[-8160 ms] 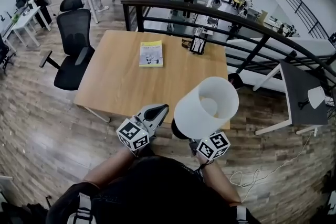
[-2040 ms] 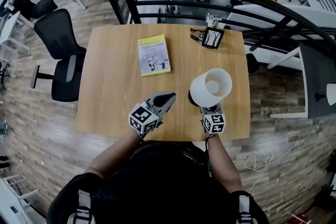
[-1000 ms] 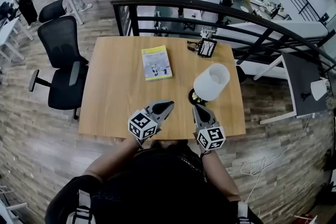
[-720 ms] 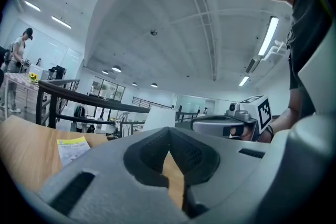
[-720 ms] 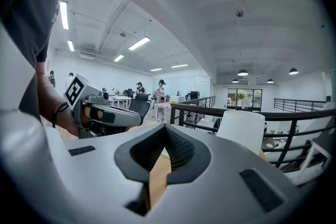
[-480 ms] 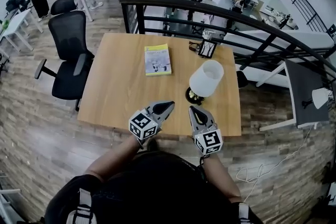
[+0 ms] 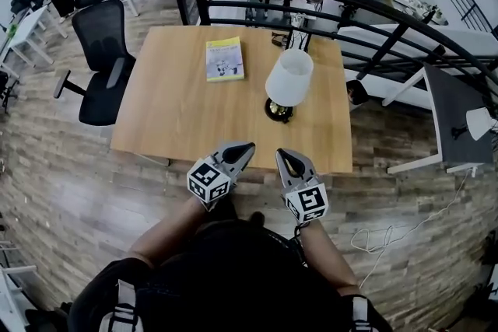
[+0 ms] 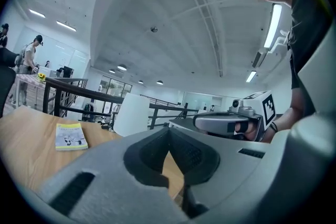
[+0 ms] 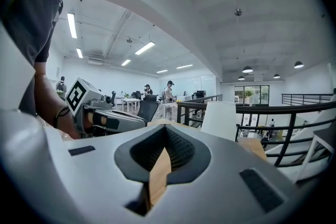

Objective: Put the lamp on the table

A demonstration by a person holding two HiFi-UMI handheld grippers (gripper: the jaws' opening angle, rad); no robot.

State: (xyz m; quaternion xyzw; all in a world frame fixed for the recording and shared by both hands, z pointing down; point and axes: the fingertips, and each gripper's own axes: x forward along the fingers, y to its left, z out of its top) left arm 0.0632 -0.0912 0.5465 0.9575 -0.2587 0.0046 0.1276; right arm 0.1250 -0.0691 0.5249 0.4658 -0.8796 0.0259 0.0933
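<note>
The lamp (image 7: 287,78), with a white shade and a dark round base, stands upright on the wooden table (image 7: 179,113), right of its middle. Nothing is touching it. My right gripper (image 7: 285,159) is shut and empty, hovering at the table's near edge, well short of the lamp base. My left gripper (image 7: 244,148) is beside it, also shut and empty. The white lamp shade (image 8: 130,114) appears past the left gripper (image 8: 169,129) in the left gripper view. The same lamp shade (image 9: 220,119) shows beyond the closed right gripper (image 9: 166,129) in the right gripper view.
A yellow book (image 7: 224,59) lies on the table's far left part. A small black frame (image 7: 295,39) stands at the far edge. A black railing (image 7: 350,8) runs behind the table. A black office chair (image 7: 105,66) stands on the left, and a cable (image 7: 389,233) lies on the floor to the right.
The lamp, carried in my right gripper earlier, now stands free on the table. Over the last second both grippers have drawn back from it towards the table's near edge.
</note>
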